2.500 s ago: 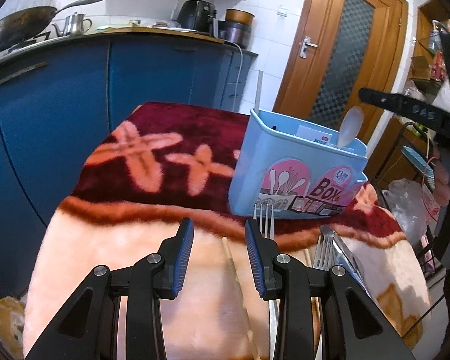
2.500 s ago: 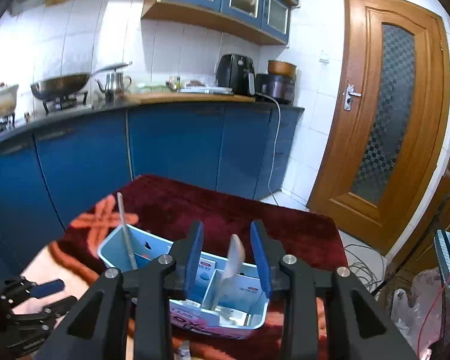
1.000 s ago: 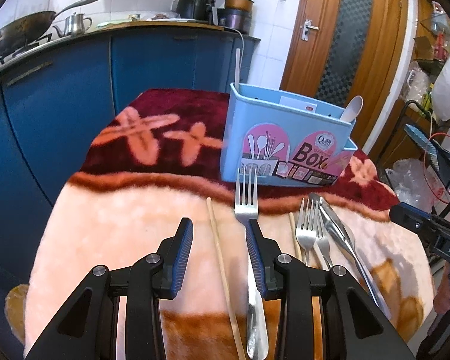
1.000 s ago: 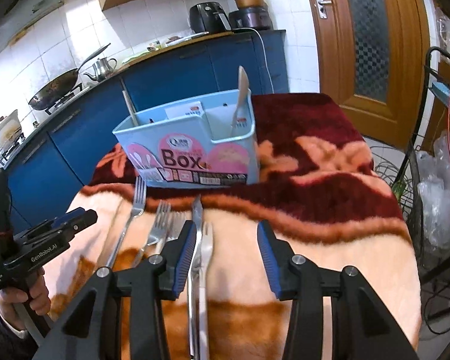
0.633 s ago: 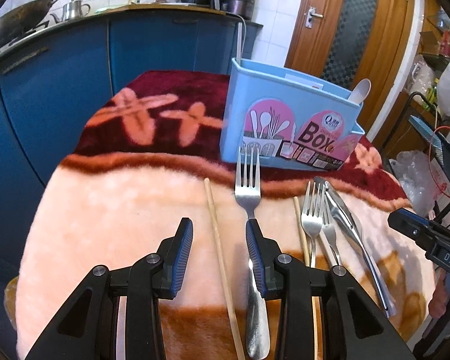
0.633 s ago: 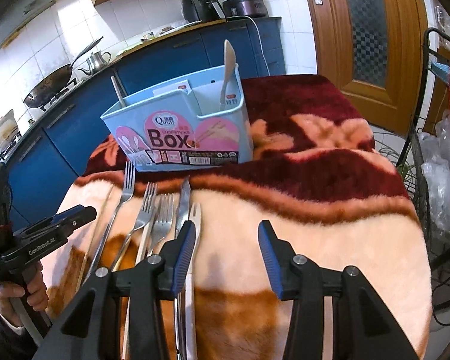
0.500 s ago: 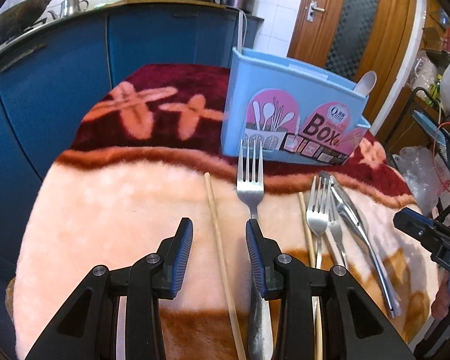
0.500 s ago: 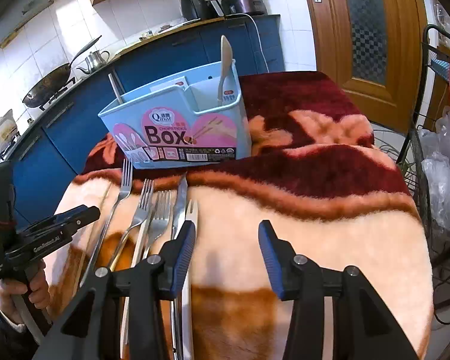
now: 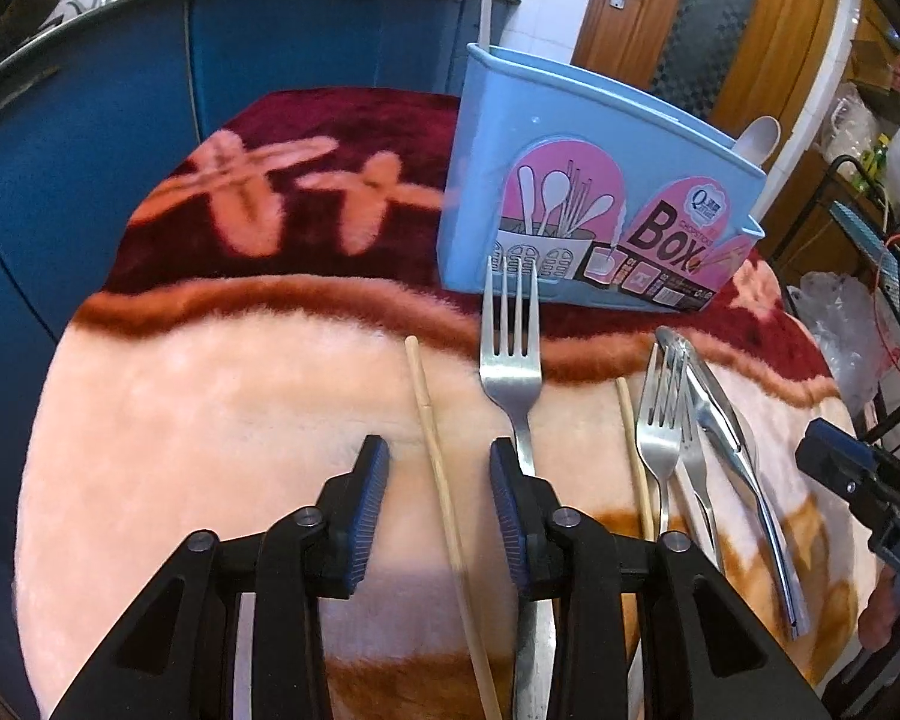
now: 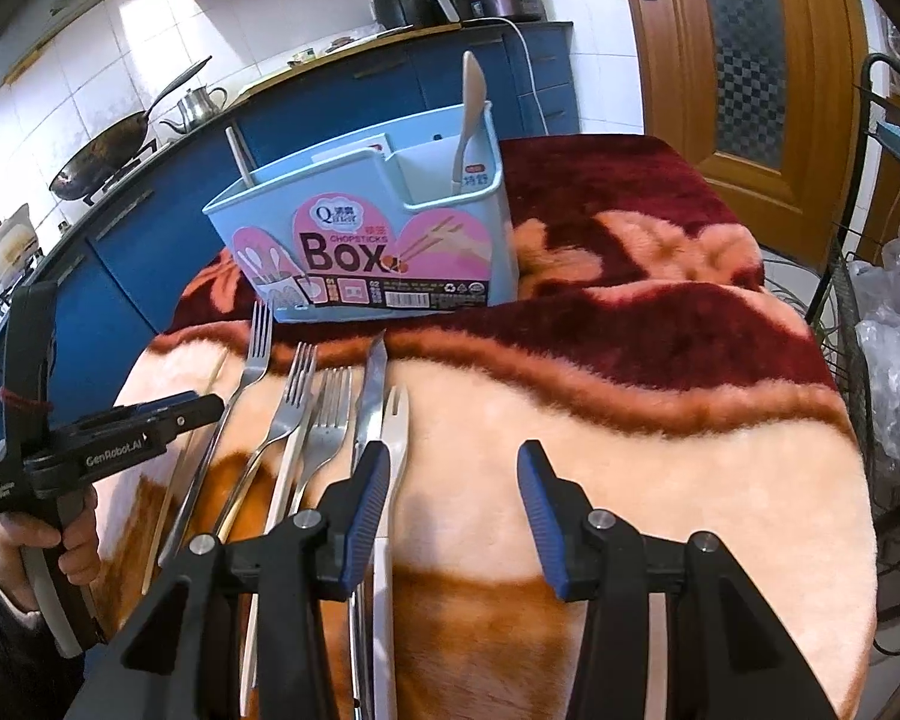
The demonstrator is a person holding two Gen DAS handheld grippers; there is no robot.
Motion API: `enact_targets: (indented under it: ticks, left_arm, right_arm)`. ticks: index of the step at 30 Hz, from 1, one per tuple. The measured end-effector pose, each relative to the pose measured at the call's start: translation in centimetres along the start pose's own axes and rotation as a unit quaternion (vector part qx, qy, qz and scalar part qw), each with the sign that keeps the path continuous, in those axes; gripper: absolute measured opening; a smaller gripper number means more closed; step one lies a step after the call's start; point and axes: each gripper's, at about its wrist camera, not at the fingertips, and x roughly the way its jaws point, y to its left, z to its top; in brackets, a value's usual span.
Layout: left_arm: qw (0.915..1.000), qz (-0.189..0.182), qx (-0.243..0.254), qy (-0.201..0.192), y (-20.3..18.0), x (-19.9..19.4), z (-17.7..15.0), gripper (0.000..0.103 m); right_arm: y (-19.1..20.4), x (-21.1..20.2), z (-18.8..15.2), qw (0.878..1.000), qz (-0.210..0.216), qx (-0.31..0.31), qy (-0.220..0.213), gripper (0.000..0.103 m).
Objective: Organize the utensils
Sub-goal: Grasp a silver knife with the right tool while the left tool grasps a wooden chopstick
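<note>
Box (image 10: pixel 384 252): "Qinar CHOPSTICKS BOX" is printed.
Forks (image 10: pixel 294 396): tines are pointed to box.
Left tongs (image 9: pixel 438 468): open, empty.
Right tongs (image 10: pixel 450 480): open, empty.

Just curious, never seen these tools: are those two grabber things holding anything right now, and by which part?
Nothing is held. The left gripper hangs open over a chopstick; the right gripper is open beside a white fork.

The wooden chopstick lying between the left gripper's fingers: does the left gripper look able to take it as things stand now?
Probably yes. The left gripper is open with the chopstick running between its fingers, nothing lying over it. The large fork lies close beside the right finger and might be caught too.
</note>
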Motion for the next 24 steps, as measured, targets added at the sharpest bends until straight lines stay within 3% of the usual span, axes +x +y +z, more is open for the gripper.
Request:
enact_targets:
  ticks: [4,6,9,20,24]
  left_arm:
    - [1.0,0.001,-0.005,0.002,0.4,0.0,0.1,0.021]
    - [0.9999,-0.004,-0.01,0.001,0.7,-0.1,0.2,0.01]
    - [0.9997,-0.014,-0.022,-0.003,1.0,-0.1,0.1,0.004]
    - [0.9949,-0.058,-0.051,-0.065,2.0,-2.7,-0.1,0.004]
    - [0.9933,-0.063,-0.045,-0.086,1.8,-3.7,0.1,0.004]
  right_arm:
    - [0.5,0.1,0.2,1.0,0.003,-0.009,0.004,0.048]
    - [1.0,0.3,0.4,1.0,0.004,-0.018,0.008,0.048]
    - [1.6,0.6,0.7,0.999,0.006,-0.032,0.013,0.048]
    - [3.1,4.4,3.3,0.996,0.012,-0.067,0.05,0.048]
    - [3.2,6.0,4.1,0.995,0.021,-0.07,0.063,0.036]
